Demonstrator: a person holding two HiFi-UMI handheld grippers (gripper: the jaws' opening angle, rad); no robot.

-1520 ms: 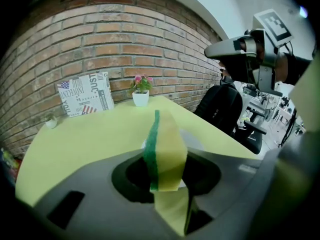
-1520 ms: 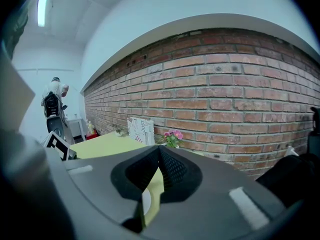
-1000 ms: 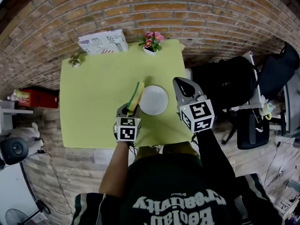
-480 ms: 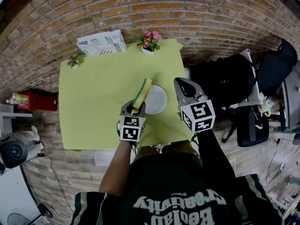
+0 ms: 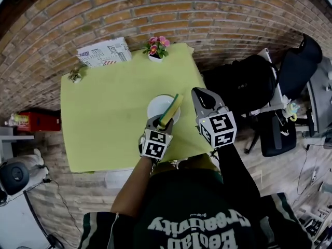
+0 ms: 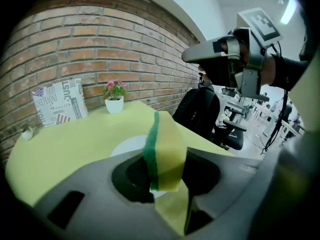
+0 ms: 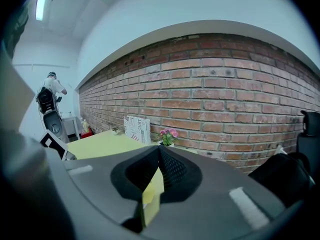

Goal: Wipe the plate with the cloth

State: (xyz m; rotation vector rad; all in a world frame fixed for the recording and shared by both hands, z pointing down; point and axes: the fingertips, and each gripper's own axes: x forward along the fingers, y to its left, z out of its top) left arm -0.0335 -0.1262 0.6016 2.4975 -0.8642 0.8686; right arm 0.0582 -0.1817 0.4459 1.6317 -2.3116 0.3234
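Left gripper is pinching the sponge right over the plate, long side pointing away. Right gripper is pressed together, empty, just to the plate's right.

sponge: yellow-green, clamped in jaws, tilted | plate: white, round, beneath

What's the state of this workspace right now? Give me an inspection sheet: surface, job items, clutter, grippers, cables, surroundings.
Surface: yellow-green table, set against the wall.
Job's things: white plate on the table; yellow-and-green sponge over its right side, contact unclear; no cloth seen.
Clutter: flower pot, printed box, small ornament along the far edge.
Grippers: left gripper shut on the sponge; right gripper shut, empty, right of the plate.
Cables: nothing seen on the table.
Surroundings: brick wall, black backpack, office chair.
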